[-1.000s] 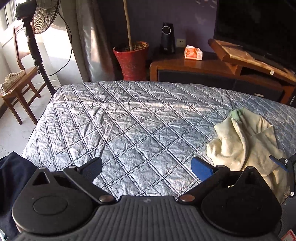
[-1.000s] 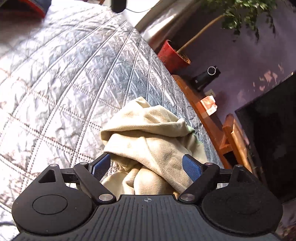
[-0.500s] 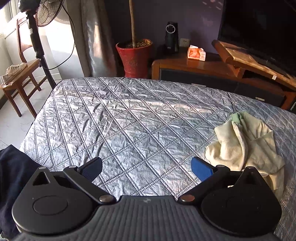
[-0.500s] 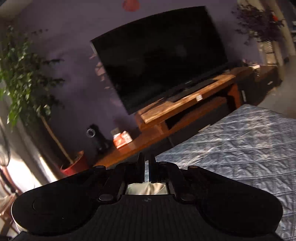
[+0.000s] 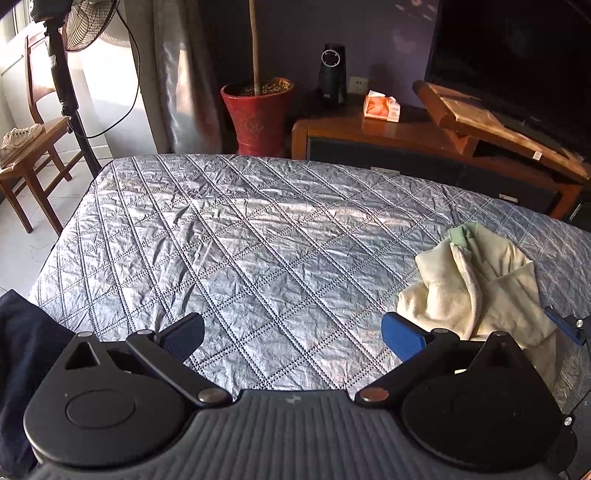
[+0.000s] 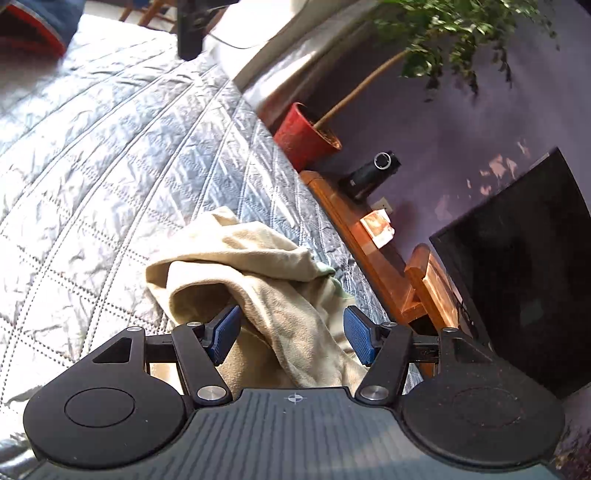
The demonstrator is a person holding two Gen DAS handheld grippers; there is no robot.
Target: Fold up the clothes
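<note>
Left wrist view: left gripper (image 5: pixel 291 332) jaws wide apart, holding nothing, above silver quilted bed cover (image 5: pixel 240 240); crumpled cream garment (image 5: pixel 476 284) lies at right | Right wrist view: right gripper (image 6: pixel 291 334) jaws opening, cream garment (image 6: pixel 258 280) between them, pads not pressing it.

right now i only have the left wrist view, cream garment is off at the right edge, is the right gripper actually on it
Observer: The right gripper has a fold of the cream garment between its fingers. Its jaws are opening and the pads are not pressing the cloth.
Operator: ok is there more of the plant than the trunk i see
Observer: Yes. The right wrist view shows green leaves hanging above the red pot.
Operator: anything else on the bed past my frame
Observer: At the far corner of the quilt lies something dark blue with a red edge; it is too blurred to identify.
</note>
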